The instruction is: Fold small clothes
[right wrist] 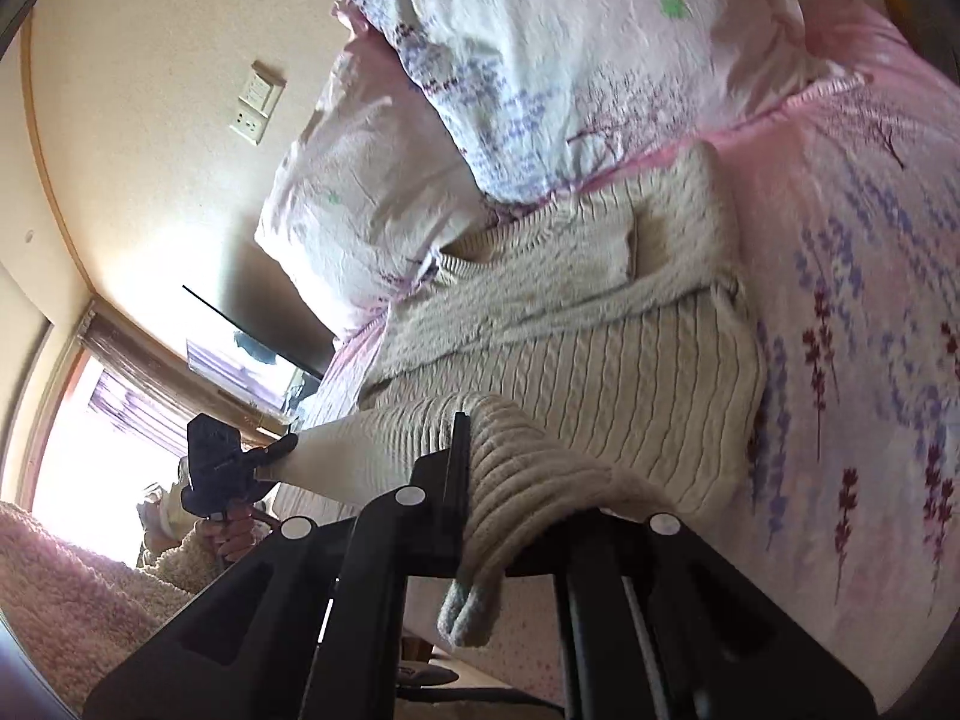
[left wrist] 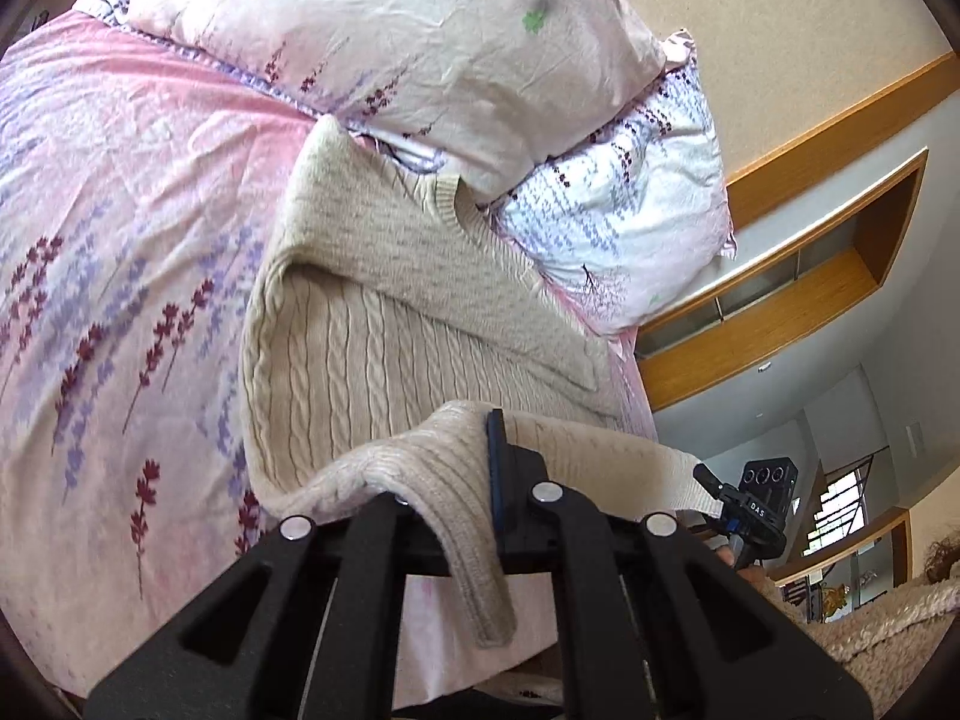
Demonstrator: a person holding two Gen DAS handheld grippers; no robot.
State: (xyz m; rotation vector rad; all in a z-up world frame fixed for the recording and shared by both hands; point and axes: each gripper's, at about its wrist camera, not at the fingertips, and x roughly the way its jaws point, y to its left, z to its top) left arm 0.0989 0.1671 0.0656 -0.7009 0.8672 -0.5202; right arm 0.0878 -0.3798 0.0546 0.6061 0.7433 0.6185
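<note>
A cream cable-knit sweater (left wrist: 372,324) lies on the pink floral bed, sleeves folded across its body; it also shows in the right wrist view (right wrist: 630,372). My left gripper (left wrist: 474,480) is shut on the sweater's hem at one corner, lifted off the bed. My right gripper (right wrist: 480,468) is shut on the hem at the other corner, also raised. The hem stretches between them. Each gripper shows in the other's view: the right one (left wrist: 729,501) and the left one (right wrist: 264,456).
Two floral pillows (left wrist: 420,42) lie at the head of the bed beyond the sweater's collar. The pink bedspread (left wrist: 120,210) spreads beside the sweater. A wooden shelf (left wrist: 798,300) and a wall with sockets (right wrist: 255,102) lie past the bed.
</note>
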